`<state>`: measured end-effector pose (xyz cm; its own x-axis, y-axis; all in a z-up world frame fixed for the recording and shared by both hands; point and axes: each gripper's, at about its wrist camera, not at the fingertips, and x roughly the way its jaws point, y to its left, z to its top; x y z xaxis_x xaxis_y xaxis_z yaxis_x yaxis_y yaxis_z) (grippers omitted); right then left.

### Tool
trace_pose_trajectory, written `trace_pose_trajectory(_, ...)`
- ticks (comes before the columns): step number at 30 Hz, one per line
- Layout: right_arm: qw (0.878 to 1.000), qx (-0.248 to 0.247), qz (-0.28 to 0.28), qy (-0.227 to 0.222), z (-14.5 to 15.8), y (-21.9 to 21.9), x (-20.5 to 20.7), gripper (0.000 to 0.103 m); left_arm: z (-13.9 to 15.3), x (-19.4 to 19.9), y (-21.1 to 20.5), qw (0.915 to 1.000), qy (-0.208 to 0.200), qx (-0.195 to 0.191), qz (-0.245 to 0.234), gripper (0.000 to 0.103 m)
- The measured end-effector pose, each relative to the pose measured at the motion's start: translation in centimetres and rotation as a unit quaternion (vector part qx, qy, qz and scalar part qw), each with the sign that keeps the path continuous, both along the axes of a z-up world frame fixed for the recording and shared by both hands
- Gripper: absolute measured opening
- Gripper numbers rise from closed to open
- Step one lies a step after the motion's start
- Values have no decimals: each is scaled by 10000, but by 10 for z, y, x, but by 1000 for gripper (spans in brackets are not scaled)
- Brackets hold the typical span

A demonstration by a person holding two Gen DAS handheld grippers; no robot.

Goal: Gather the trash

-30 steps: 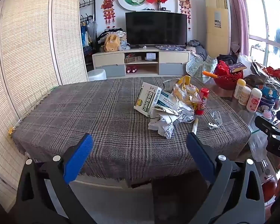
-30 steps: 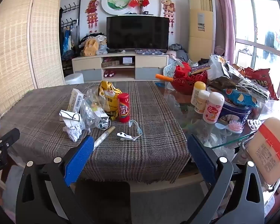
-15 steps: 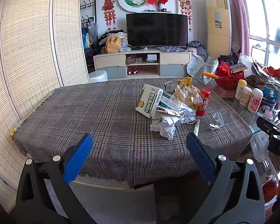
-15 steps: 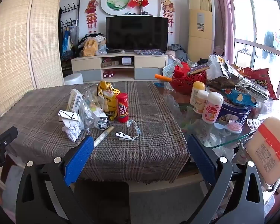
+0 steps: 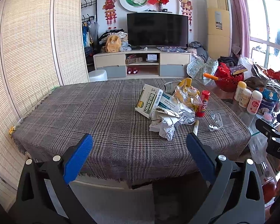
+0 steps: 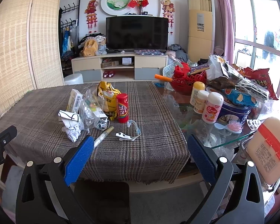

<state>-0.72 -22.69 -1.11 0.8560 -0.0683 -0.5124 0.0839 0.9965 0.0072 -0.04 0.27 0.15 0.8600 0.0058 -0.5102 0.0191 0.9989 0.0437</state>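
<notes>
Two empty claws, left claw and right claw, face the trash pile.

Both views bright w/ daylight from the window on the right, which blows out to white glare, soft shadows only under the table, center sharp, strong fisheye bending the screen & dark vignette at corners.

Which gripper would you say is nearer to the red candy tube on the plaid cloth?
Right, probably. The right gripper faces the red candy tube just ahead and slightly left; from the left gripper it lies farther, off right beyond the wrappers.
</notes>
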Motion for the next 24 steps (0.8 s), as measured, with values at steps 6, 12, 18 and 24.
trace_pose_trajectory(6,10000,10,-1,19,0,0,0,100,0,0,0,10000,-1,-4,3,95)
trace_pose_trajectory(12,10000,-9,3,11,-1,0,1,100,0,0,1,10000,0,0,13,95)
trace_pose_trajectory(18,10000,-2,-4,17,-1,1,1,100,1,0,0,10000,2,10,2,95)
trace_pose_trajectory(24,10000,20,-5,40,-2,-1,0,100,0,0,1,10000,13,2,-5,95)
